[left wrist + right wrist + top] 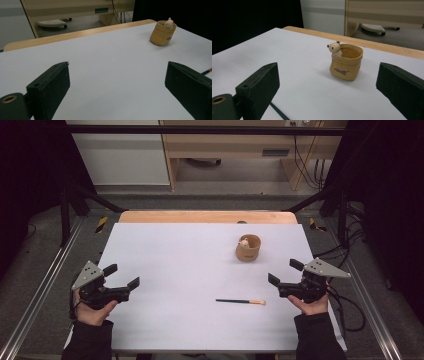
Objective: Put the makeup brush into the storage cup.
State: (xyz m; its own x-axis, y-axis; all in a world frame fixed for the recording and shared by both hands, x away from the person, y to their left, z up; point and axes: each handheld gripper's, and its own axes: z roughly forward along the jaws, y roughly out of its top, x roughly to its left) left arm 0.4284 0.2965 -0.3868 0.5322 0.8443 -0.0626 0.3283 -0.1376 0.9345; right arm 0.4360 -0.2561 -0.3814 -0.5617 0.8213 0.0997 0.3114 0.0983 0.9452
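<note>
Both grippers rest low at the near corners of the white surface [165, 250], one on each side, and each one looks ready to reach in. The left gripper [123, 276] has its jaws wide apart and holds nothing. The right gripper [283, 272] is spread wide too, with nothing in it. A thin brush [241, 301] lies flat near the right gripper. Farther back stands a little tan pot [248, 247]. A tiny bear [334, 48] peeks over its rim. The pot looks empty inside.
</note>
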